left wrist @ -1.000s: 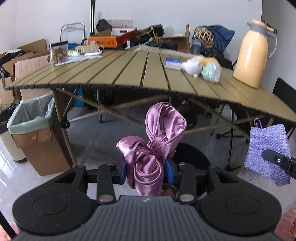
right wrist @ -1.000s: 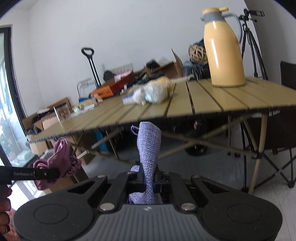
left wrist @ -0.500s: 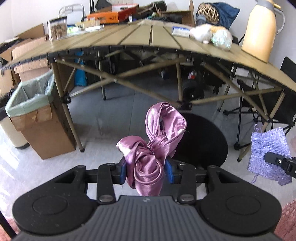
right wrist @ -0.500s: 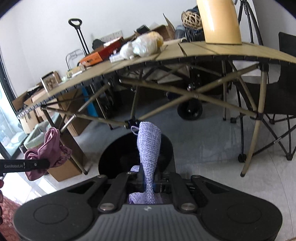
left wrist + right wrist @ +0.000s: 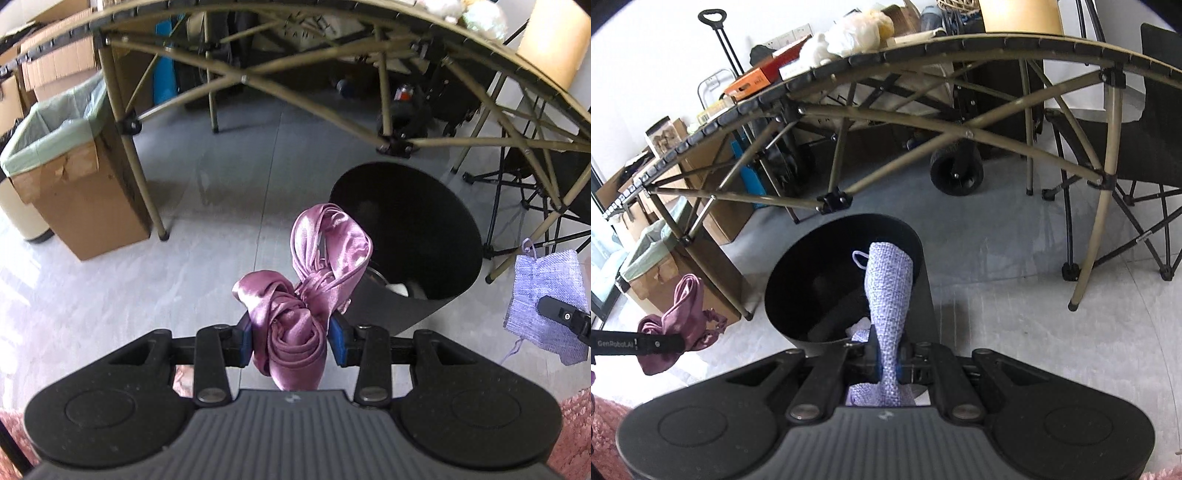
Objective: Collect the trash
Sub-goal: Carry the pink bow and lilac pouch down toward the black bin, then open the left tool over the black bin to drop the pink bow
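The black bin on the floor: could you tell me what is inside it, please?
Inside the black bin, a dark object and something white lie at the bottom; the lilac pouch covers part of the inside.

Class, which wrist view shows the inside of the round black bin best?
The right wrist view: the round black bin opens toward it, showing white scraps at the bottom. In the left wrist view, pink satin cloth hides part of it.

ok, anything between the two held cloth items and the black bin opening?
Nothing visible. The black bin stands open on the floor, no lid over it. The lavender pouch in the right claw hangs at its rim; the pink satin cloth in the left claw is beside it.
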The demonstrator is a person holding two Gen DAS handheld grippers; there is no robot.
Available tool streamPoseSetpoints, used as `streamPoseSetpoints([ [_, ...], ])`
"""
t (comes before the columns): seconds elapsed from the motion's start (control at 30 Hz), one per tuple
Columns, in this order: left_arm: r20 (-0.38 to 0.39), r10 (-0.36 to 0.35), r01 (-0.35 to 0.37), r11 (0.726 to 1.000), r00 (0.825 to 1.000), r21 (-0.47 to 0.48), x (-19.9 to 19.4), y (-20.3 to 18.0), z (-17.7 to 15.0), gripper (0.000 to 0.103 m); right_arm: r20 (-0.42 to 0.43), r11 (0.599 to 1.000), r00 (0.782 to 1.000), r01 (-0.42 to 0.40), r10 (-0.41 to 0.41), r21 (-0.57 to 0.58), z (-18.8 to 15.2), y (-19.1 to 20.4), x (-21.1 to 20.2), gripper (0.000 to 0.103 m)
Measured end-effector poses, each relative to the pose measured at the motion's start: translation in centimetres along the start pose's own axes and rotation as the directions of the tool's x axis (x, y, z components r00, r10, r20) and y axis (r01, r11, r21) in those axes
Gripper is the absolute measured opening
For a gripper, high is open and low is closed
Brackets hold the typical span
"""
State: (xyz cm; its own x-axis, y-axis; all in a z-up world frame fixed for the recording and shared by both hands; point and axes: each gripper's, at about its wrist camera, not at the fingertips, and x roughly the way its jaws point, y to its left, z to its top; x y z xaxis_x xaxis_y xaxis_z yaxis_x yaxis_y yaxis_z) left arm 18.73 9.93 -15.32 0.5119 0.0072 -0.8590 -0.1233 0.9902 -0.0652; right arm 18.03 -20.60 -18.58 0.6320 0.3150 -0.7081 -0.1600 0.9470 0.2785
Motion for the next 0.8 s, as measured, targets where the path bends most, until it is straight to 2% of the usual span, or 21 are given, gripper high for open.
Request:
streamPoseSetpoints([
  [0.5,-0.100,0.012,-0.016,0.999,0.995,-0.041,1.6,-0.5,1.4,0.040,-0.057,0.999,0.998,0.027,-0.024,0.042,-0.2,-1.3,1.9,0.006],
  [0.8,-0.088,-0.013,0.011,0.999,0.996,-0.030,1.1,-3.4,4.2,0.040,-0.076,0.996,0.996,0.044,-0.038,0.075,0.0,-2.4,2.9,0.006],
])
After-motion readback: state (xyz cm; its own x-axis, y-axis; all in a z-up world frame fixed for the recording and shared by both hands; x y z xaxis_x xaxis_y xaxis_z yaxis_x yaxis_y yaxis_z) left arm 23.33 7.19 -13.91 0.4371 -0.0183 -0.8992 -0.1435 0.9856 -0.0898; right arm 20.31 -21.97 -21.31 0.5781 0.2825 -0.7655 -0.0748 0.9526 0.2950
